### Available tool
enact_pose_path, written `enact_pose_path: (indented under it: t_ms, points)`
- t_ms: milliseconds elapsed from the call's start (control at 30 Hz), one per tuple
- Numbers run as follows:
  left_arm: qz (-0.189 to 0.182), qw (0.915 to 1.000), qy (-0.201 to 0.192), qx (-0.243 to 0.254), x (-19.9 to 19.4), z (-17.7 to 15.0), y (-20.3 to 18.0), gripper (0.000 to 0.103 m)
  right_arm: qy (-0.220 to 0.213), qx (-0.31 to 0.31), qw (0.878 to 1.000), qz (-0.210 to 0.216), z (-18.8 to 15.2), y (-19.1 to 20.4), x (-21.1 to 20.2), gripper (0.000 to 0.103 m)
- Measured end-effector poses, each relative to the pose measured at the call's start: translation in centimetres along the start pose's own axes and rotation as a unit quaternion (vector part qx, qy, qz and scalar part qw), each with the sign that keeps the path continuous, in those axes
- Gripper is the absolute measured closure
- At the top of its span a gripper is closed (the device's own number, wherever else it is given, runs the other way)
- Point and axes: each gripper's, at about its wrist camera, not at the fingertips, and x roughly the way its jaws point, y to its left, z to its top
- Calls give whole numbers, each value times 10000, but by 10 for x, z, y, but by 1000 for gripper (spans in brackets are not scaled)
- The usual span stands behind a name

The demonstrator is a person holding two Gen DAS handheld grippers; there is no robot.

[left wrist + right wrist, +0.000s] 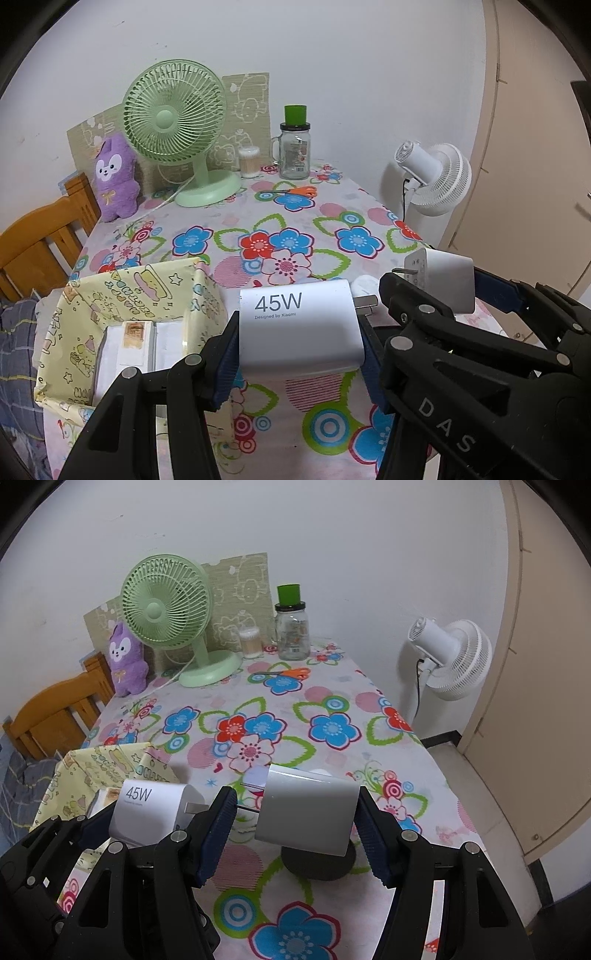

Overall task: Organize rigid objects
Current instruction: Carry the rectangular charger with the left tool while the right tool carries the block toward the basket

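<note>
The left tool (299,332) is gripping a white charger block (301,326) between its two blue-padded fingers (226,360), holding it just above the surface (332,229), which is wearing a bright flowered cloth. The block is printed "45W" on its upper face, and its metal prongs are pointing to the right. In the right wrist view the same block (151,810) is sitting at the lower left, beside the right tool.

The right tool (295,827) is holding a second white charger (308,810) between its own ribbed blue fingers (218,834), lifted off the cloth, with a dark round object (317,864) lying on the surface beneath it (what it is cannot be told). Seen from the left wrist, this second charger (441,275) is hanging just right of the first, its prong face turned toward it.

At the near left edge of the surface a yellow patterned box (122,306) is standing open, with a few white flat packages (125,350) resting inside.

At the far end, against the wall, a green desk fan (175,129) is standing between a purple plush toy (112,177) and a clear glass jar (294,147) with a green cap. A small tub of cotton swabs (249,162) is sitting beside the jar, and orange-handled scissors (291,191) are lying flat on the cloth in front of it. A white floor fan (452,657) is standing past the right edge, and a wooden chair (40,240) is standing at the left.
</note>
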Motion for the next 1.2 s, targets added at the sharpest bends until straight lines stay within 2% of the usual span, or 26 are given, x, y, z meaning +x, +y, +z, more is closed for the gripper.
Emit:
enact_pose_path:
  t_ms: [467, 1200]
  points:
    - [78, 9999, 23, -94, -1, 3, 27, 44, 4, -135, 9998, 118, 7, 27, 6, 36]
    - [225, 9995, 41, -202, 0, 0, 87, 44, 41, -406, 9988, 286, 13, 93, 22, 36]
